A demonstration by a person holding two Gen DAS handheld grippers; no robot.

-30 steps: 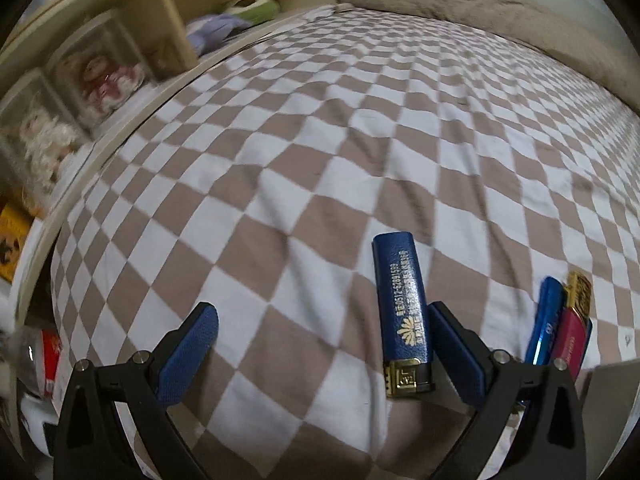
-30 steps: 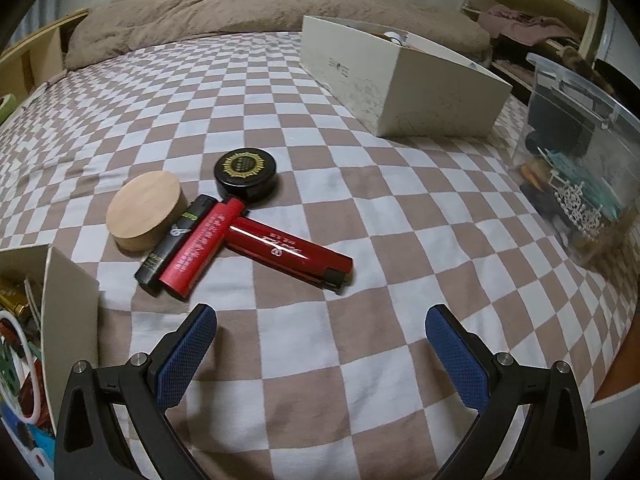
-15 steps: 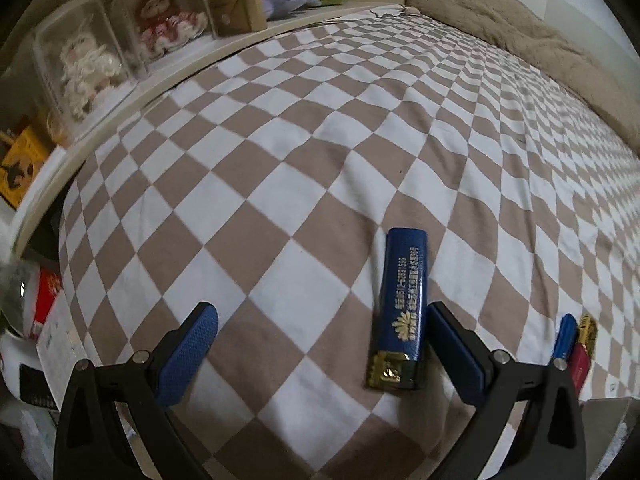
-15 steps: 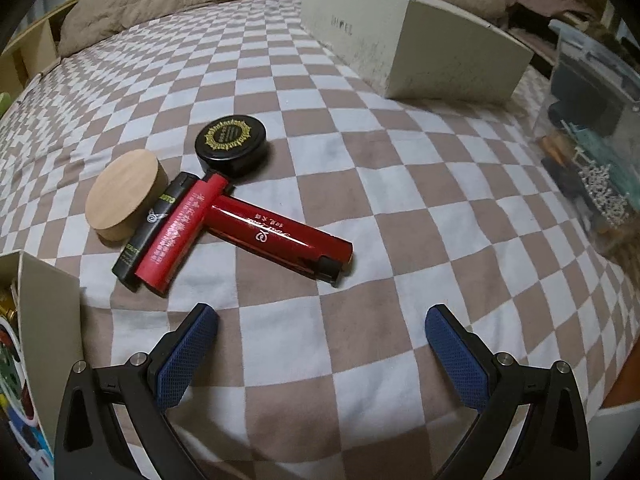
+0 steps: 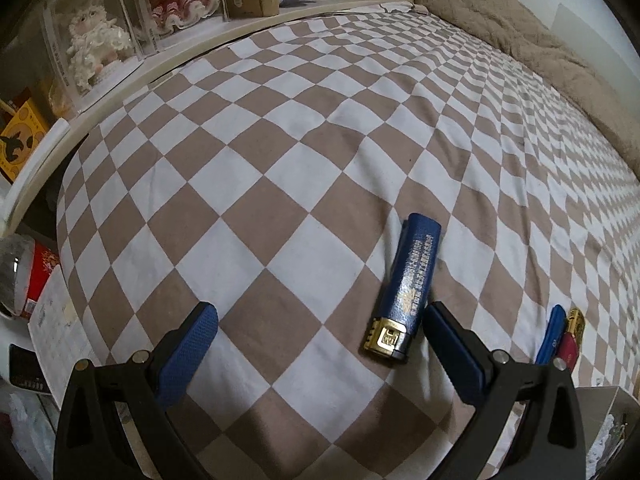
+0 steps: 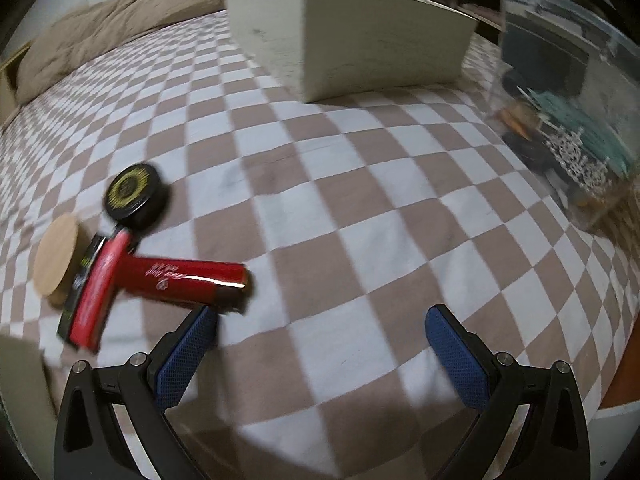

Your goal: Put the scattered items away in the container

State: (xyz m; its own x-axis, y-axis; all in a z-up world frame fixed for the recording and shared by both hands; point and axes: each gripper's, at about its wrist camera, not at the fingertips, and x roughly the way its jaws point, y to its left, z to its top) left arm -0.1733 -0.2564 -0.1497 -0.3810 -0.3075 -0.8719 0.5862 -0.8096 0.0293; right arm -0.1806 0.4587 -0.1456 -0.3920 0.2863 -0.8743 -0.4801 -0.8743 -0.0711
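Note:
In the left wrist view a blue lighter point(image 5: 408, 288) with a gold cap lies on the checked bedsheet, just inside my right finger. My left gripper point(image 5: 320, 328) is open and empty around it. A blue pen and a red item point(image 5: 560, 340) lie at the right by a box corner point(image 5: 604, 400). In the right wrist view my right gripper point(image 6: 320, 328) is open and empty. A long red lighter point(image 6: 188, 280) lies just beyond its left finger, beside a second red lighter point(image 6: 96, 296), a black tube point(image 6: 80, 276), a wooden lid point(image 6: 56, 260) and a black round tin point(image 6: 134, 192).
A white open box point(image 6: 352, 44) stands on the bed at the back, a clear plastic bin point(image 6: 572, 120) with clutter at the right. A shelf with boxed dolls point(image 5: 100, 44) runs along the bed's left side. A brown blanket point(image 5: 520, 28) lies at the far end.
The right gripper has moved down and closer to the long red lighter, which now lies at its left finger. The left gripper has shifted a little; the blue lighter stays by its right finger.

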